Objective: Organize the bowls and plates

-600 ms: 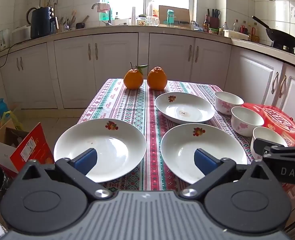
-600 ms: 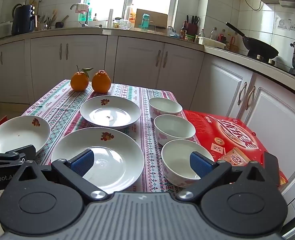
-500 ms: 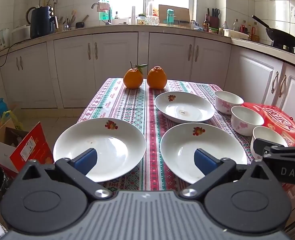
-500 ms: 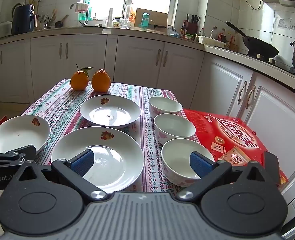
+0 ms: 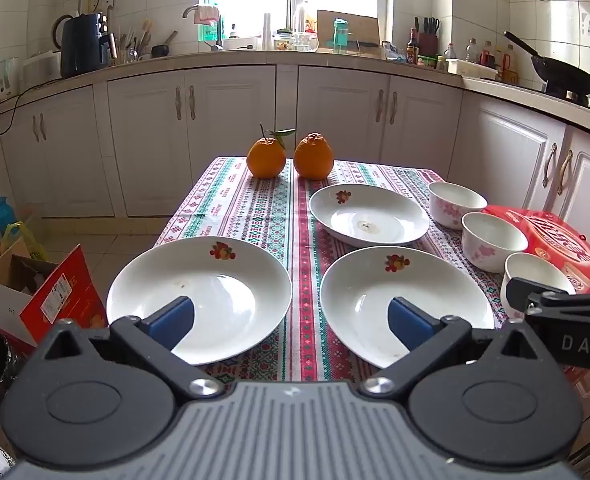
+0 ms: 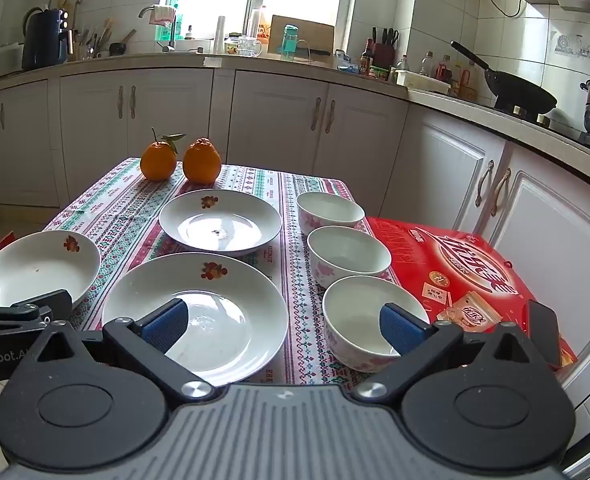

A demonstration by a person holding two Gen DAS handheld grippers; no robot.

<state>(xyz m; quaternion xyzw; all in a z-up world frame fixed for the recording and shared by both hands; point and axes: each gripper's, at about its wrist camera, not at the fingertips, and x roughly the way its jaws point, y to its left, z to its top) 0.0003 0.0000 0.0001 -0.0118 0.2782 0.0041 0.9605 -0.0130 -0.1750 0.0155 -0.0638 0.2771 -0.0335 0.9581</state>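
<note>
Three white plates with a fruit motif lie on the patterned tablecloth: a near-left plate (image 5: 215, 292), a near-middle plate (image 5: 399, 292) (image 6: 215, 300) and a far plate (image 5: 369, 218) (image 6: 221, 222). Down the right side runs a row of white bowls with pink flowers: far bowl (image 6: 329, 210), middle bowl (image 6: 347, 254), near bowl (image 6: 359, 316). My left gripper (image 5: 291, 320) hangs open above the near edge, between the two near plates. My right gripper (image 6: 283, 322) is open too, between the near-middle plate and the near bowl, holding nothing.
Two oranges (image 5: 291, 156) sit at the table's far end. A red printed box (image 6: 475, 276) lies right of the bowls. Cardboard boxes (image 5: 35, 292) stand on the floor at the left. White kitchen cabinets (image 5: 231, 128) run behind and along the right.
</note>
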